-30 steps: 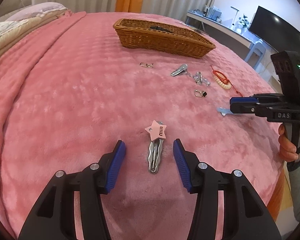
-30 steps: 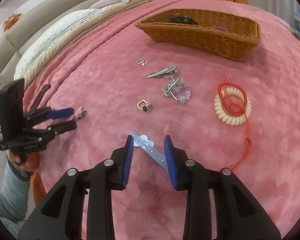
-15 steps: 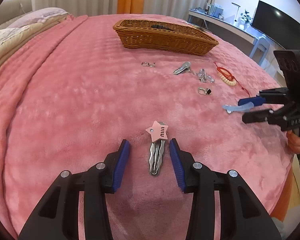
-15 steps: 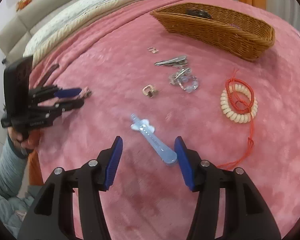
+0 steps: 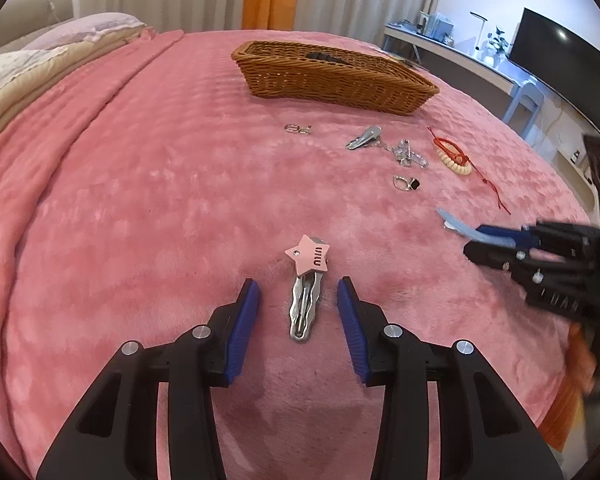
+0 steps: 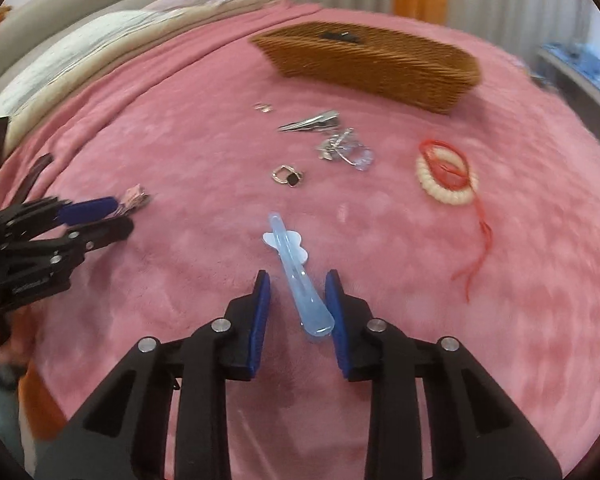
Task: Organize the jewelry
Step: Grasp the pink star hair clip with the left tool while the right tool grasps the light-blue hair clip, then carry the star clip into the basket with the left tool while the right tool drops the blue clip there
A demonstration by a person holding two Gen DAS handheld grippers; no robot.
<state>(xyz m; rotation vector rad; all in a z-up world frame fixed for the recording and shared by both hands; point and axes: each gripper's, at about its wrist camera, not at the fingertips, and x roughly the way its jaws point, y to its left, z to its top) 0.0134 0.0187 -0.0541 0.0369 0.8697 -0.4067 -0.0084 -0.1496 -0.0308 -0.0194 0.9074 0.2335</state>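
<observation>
A silver hair clip with a pink star [image 5: 306,292] lies on the pink blanket between the open fingers of my left gripper [image 5: 298,300]. A light blue hair clip [image 6: 300,280] lies between the open fingers of my right gripper [image 6: 298,300], close to the right finger. Farther off lie a ring with a black stone [image 6: 287,176], a silver clip [image 6: 310,121], a clear crystal piece [image 6: 346,150], a cream bead bracelet with red cord [image 6: 446,178] and a small silver ring [image 5: 298,128]. A wicker basket [image 5: 332,76] stands at the back.
The pink blanket [image 5: 140,200] covers the whole bed, with pillows [image 5: 28,64] at the far left. A desk and a dark screen [image 5: 560,64] stand beyond the bed's right edge. The right gripper shows in the left wrist view [image 5: 496,246].
My left gripper has narrowed a little around the star clip. My right gripper opened off the blue clip, then came forward again so the clip lies between its fingers, and it turned left.
</observation>
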